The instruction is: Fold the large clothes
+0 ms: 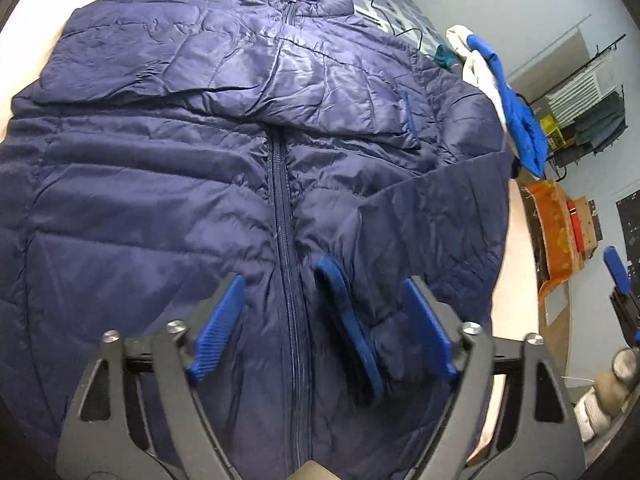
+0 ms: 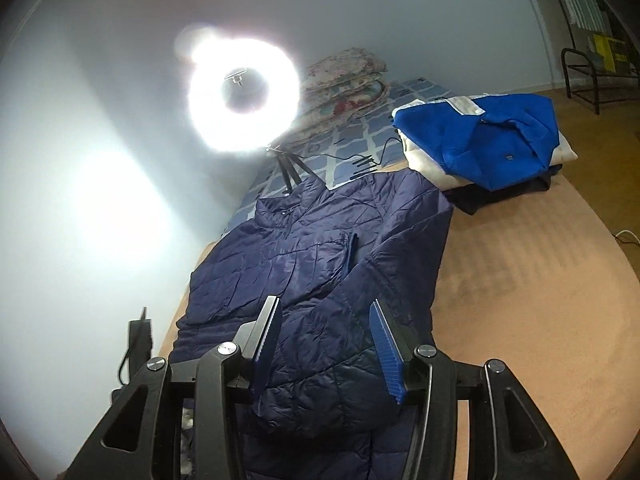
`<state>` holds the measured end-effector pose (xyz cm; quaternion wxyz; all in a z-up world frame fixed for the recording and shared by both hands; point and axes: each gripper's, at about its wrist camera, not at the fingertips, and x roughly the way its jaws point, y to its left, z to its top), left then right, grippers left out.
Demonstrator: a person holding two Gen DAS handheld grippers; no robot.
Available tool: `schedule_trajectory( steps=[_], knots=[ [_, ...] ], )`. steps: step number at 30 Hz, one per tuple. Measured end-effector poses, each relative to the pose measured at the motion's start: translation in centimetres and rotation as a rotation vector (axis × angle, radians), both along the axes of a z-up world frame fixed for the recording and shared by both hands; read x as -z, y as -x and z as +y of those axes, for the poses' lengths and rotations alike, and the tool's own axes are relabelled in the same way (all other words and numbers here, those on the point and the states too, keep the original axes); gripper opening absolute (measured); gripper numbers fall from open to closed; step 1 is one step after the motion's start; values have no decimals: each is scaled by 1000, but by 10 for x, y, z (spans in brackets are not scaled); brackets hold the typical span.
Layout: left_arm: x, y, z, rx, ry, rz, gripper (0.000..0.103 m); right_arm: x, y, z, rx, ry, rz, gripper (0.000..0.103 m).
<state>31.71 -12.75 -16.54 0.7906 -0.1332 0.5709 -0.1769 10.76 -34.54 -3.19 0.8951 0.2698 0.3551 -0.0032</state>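
A navy quilted puffer jacket (image 1: 200, 184) lies front up on a tan bed, zipper closed, collar at the far end. One sleeve is folded across the chest (image 1: 320, 92). The other sleeve runs down to a blue-lined cuff (image 1: 348, 328). My left gripper (image 1: 320, 320) is open, low over the hem, with the cuff between its fingers. My right gripper (image 2: 324, 332) is open over the jacket's (image 2: 320, 240) lower part, with jacket fabric between its pads. The right gripper also shows at the left wrist view's right edge (image 1: 618, 280).
A folded blue and white garment (image 2: 488, 140) sits on a dark one at the far right of the bed. A bright ring light (image 2: 244, 96) on a small tripod stands beyond the collar, with a cable. Folded floral quilts (image 2: 348, 84) lie behind. The tan bed cover (image 2: 520, 280) lies to the right.
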Motion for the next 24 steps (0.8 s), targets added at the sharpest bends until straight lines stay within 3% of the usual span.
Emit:
schedule_trajectory(
  steps=[1, 3, 5, 6, 13, 19, 24],
  knots=[
    [2, -3, -2, -4, -6, -4, 76, 0, 1, -1, 2, 0, 2, 49],
    [3, -7, -5, 3, -7, -18, 60, 2, 1, -5, 9, 6, 9, 49],
    [3, -13, -10, 31, -29, -27, 13, 3, 2, -9, 24, 16, 19, 49],
    [1, -15, -12, 41, -33, -37, 9, 4, 2, -11, 28, 18, 21, 49],
    [-37, -33, -12, 107, -110, -214, 5, 13, 1, -21, 47, 36, 55, 49],
    [-58, -81, 24, 55, -191, -294, 5, 26, -4, -18, 44, 27, 91, 49],
    [-58, -128, 55, -7, -285, -340, 4, 36, -12, -5, 0, 20, 123, 49]
  ],
)
